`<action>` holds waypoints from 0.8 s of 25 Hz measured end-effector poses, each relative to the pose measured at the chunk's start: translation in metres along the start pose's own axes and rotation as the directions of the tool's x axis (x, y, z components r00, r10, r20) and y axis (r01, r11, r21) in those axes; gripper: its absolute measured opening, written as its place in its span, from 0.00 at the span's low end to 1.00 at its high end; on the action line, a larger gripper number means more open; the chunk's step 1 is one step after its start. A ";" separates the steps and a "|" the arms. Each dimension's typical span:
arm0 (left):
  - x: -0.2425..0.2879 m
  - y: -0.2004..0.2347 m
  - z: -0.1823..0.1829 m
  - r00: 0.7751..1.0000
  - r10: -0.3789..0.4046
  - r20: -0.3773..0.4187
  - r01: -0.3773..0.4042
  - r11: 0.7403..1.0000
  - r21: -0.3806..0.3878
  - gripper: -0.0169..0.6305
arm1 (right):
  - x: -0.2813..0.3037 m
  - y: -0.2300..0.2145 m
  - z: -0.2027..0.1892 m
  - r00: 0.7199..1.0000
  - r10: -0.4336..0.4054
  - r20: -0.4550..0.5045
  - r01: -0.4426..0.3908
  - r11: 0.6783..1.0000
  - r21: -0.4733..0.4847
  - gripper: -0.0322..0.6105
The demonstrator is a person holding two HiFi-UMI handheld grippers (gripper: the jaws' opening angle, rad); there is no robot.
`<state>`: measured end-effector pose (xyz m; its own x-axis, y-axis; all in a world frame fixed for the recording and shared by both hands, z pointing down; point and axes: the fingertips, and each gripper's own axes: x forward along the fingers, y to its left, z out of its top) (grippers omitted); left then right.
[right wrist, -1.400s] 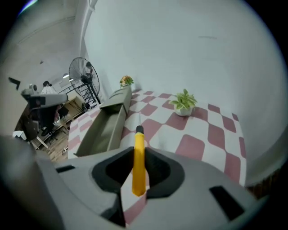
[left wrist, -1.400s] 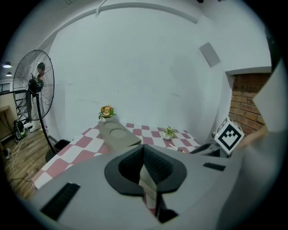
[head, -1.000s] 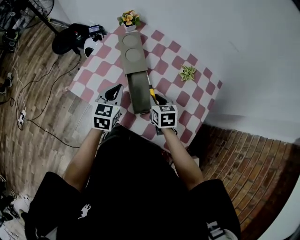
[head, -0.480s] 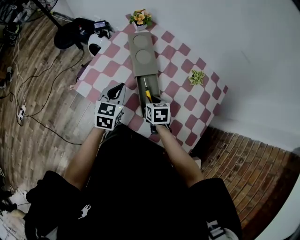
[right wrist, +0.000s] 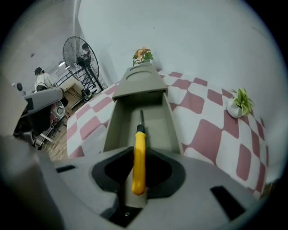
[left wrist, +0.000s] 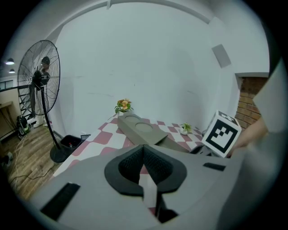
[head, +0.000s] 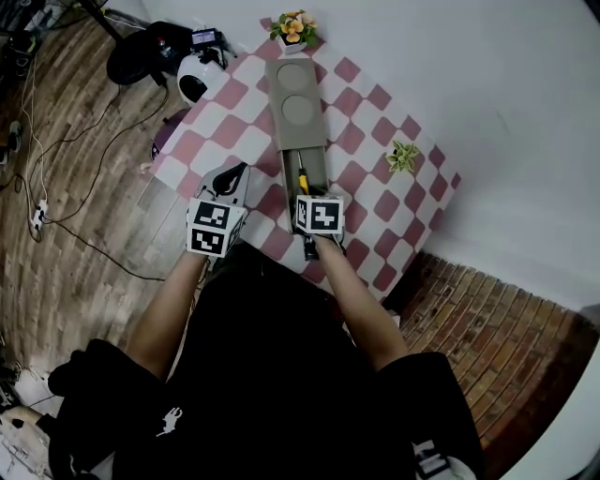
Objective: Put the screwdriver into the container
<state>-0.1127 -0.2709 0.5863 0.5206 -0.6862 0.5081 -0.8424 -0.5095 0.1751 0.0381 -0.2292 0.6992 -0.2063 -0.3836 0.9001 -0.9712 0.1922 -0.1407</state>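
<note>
A yellow-handled screwdriver (head: 302, 180) (right wrist: 139, 157) sits lengthwise between my right gripper's (head: 307, 190) (right wrist: 137, 173) jaws, which are shut on its handle. Its metal tip points forward over the open drawer (head: 317, 165) (right wrist: 155, 121) of the long grey container (head: 295, 98) (right wrist: 141, 81). The screwdriver hangs just above the drawer's floor, roughly along its middle. My left gripper (head: 228, 179) (left wrist: 144, 170) hovers to the left of the drawer over the checked cloth, shut on nothing. From the left gripper view the container (left wrist: 139, 128) lies ahead.
The table (head: 375, 225) carries a red-and-white checked cloth. A pot of orange flowers (head: 292, 26) stands behind the container and a small green plant (head: 403, 155) to its right. A helmet (head: 192, 75), a bag and cables lie on the floor at left. A standing fan (left wrist: 38, 81) is nearby.
My right gripper has carried the screwdriver leftward from the drawer's right edge to over the drawer's middle. The left gripper has stayed beside the drawer. The head view has shifted.
</note>
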 end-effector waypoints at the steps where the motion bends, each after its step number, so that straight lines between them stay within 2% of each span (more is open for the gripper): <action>1: 0.000 0.000 0.001 1.000 0.004 0.003 -0.004 1.000 0.001 0.03 | 0.001 0.001 -0.001 1.000 -0.001 -0.008 0.001 1.000 -0.004 0.18; 5: -0.006 -0.005 0.006 1.000 0.015 0.013 -0.015 1.000 0.017 0.03 | -0.007 0.004 0.000 1.000 0.026 0.008 -0.025 1.000 -0.016 0.20; 9: -0.013 -0.015 0.026 0.998 0.021 0.055 -0.023 0.999 0.031 0.03 | -0.040 0.003 0.018 0.986 0.089 0.139 -0.082 0.995 -0.055 0.20; 12: -0.020 -0.023 0.055 0.992 0.011 0.122 -0.016 0.999 0.043 0.03 | -0.080 -0.002 0.047 0.945 0.152 0.290 -0.134 0.988 -0.082 0.19; 14: -0.028 -0.030 0.072 0.988 0.009 0.157 -0.017 0.998 0.054 0.03 | -0.111 -0.011 0.062 0.911 0.169 0.376 -0.146 0.985 -0.088 0.14; 18: -0.044 -0.038 0.112 0.973 0.034 0.228 -0.053 0.996 0.077 0.03 | -0.168 -0.033 0.093 0.840 0.163 0.518 -0.126 0.986 -0.106 0.06; 20: -0.052 -0.044 0.131 0.963 0.046 0.265 -0.069 0.995 0.077 0.03 | -0.195 -0.042 0.106 0.801 0.164 0.575 -0.119 0.986 -0.115 0.05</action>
<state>-0.0850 -0.2807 0.4420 0.4993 -0.8218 0.2743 -0.8631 -0.4996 0.0741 0.1063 -0.2580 0.4862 -0.3931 -0.7956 0.4609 -0.9195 0.3394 -0.1984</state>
